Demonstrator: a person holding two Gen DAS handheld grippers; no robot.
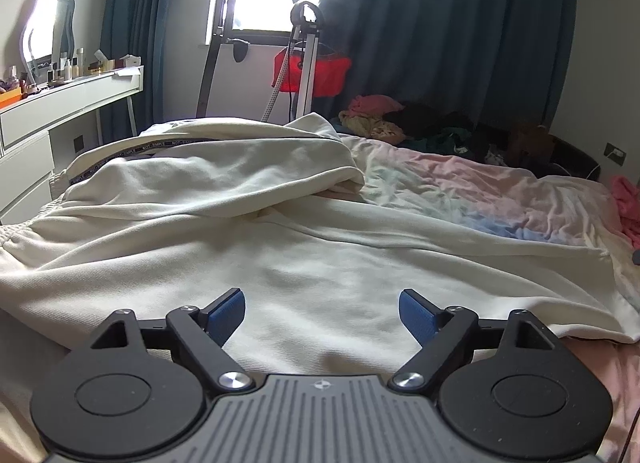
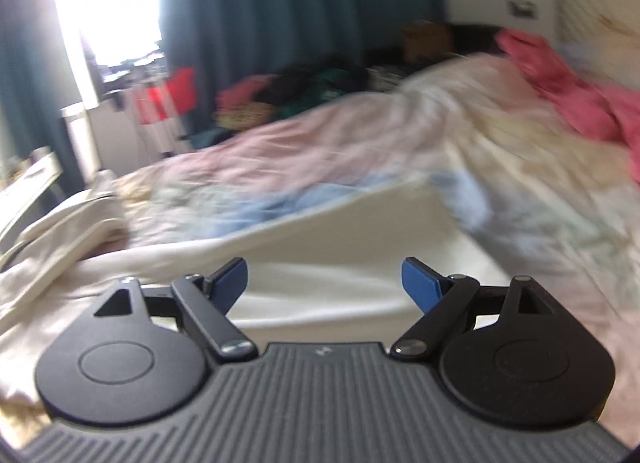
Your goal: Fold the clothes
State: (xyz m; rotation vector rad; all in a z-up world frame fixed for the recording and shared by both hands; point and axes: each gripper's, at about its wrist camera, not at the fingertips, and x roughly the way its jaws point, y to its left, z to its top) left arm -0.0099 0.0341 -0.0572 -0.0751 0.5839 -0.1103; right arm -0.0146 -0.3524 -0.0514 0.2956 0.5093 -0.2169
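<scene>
1. Dark curtains [image 1: 440,43] hang behind the bed [image 1: 500,191]; a cream garment [image 1: 280,255] lies spread on it.
2. Left hand-held gripper [image 1: 322,313] is wide apart above the garment; right hand-held gripper [image 2: 324,283] is wide too, holding nothing.

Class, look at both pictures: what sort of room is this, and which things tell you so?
Most likely a bedroom. A bed with a rumpled pastel sheet fills the view, a dressing table with a mirror and bottles stands beside it, and curtains frame the window.

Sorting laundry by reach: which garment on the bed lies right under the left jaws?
The cream garment, spread directly beneath them; the pink clothes lie at the far edge.
</scene>
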